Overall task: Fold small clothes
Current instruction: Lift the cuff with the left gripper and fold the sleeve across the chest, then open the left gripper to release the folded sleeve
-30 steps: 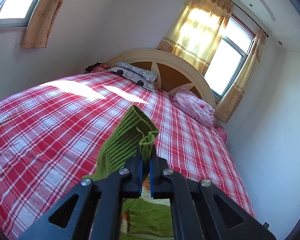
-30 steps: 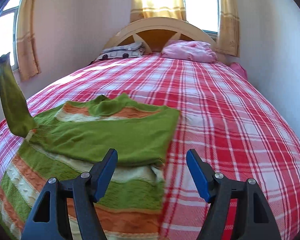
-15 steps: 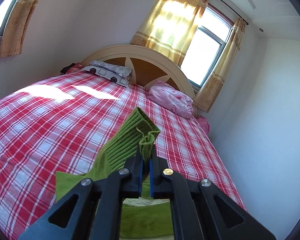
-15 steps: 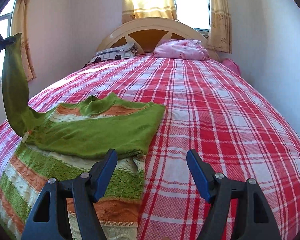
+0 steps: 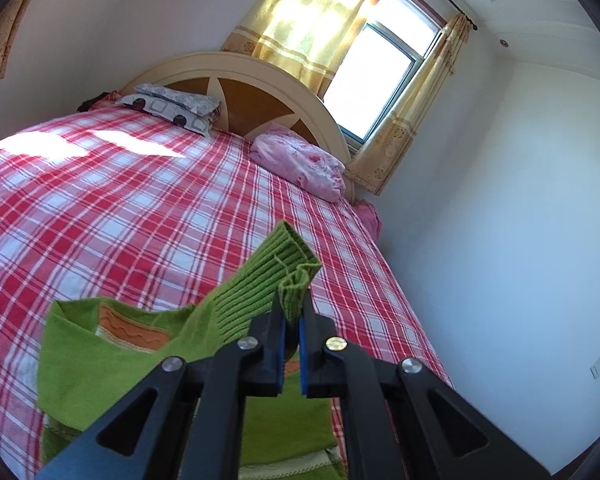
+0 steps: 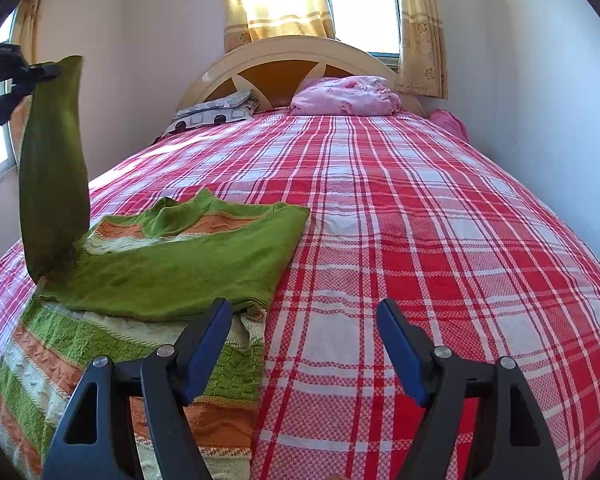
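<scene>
A green striped sweater half folded on a red plaid bed.

The bed (image 6: 420,220) fills both views. Only the right view shows the sweater (image 6: 160,280) whole, one sleeve (image 6: 54,168) lifted at its left; only the left view shows the cuff (image 5: 294,288) pinched in the left tool (image 5: 292,320). Pillows (image 6: 344,96) lie by the headboard. The right tool (image 6: 304,344) hovers beside the sweater's edge, its jaws spreading, nothing between them.
</scene>
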Available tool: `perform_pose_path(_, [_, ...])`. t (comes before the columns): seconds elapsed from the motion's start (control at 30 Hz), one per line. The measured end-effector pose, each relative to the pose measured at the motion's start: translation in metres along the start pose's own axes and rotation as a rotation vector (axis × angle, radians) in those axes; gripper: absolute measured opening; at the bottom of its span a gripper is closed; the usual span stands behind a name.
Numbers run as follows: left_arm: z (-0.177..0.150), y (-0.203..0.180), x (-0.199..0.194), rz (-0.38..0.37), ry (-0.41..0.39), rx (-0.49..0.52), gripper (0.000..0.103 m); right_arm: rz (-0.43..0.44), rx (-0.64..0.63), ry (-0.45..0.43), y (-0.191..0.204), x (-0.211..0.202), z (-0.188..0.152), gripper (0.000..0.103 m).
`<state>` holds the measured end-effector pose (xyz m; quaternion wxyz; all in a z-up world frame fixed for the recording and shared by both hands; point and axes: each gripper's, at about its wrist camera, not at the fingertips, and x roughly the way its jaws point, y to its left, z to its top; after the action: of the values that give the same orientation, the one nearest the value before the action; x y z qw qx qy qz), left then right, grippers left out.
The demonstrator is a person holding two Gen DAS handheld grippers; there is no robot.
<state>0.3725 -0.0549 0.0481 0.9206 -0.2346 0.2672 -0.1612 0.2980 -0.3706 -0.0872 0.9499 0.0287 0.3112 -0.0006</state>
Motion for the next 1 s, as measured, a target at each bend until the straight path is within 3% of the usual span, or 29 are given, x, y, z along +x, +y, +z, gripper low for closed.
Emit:
perform_pose_path(0.33, [-0.079, -0.033, 0.084, 0.087, 0.122, 0.097, 0.005, -0.002, 0.046, 0.005, -0.009, 0.003, -0.003, 0.075])
perform_pose_path(0.5, [-0.103, -0.036, 0.103, 0.138, 0.161, 0.179, 0.005, 0.010, 0.061, 0.015, -0.013, 0.005, -0.005, 0.076])
perform_pose_path(0.57, [-0.112, -0.040, 0.107, 0.117, 0.193, 0.208, 0.006, 0.014, 0.069, 0.018, -0.014, 0.005, -0.006, 0.076])
perform_pose_path(0.67, [-0.121, -0.049, 0.095, 0.105, 0.215, 0.302, 0.022, 0.015, 0.077, 0.020, -0.015, 0.005, -0.007, 0.076])
perform_pose_path(0.73, [-0.126, -0.054, 0.075, 0.098, 0.201, 0.390, 0.047, 0.018, 0.076, 0.021, -0.015, 0.005, -0.007, 0.076])
perform_pose_path(0.77, [-0.126, -0.053, 0.062, 0.109, 0.173, 0.427, 0.067, 0.017, 0.074, 0.020, -0.015, 0.004, -0.008, 0.076])
perform_pose_path(0.8, [-0.126, -0.050, 0.053, 0.122, 0.145, 0.450, 0.080, 0.017, 0.071, 0.018, -0.014, 0.004, -0.008, 0.076])
perform_pose_path(0.9, [-0.118, -0.023, 0.025, 0.199, 0.091, 0.516, 0.085, 0.012, 0.058, 0.007, -0.012, 0.002, -0.008, 0.076])
perform_pose_path(1.0, [-0.105, 0.025, 0.012, 0.352, 0.065, 0.522, 0.086, -0.004, 0.041, -0.017, -0.008, -0.006, -0.007, 0.076])
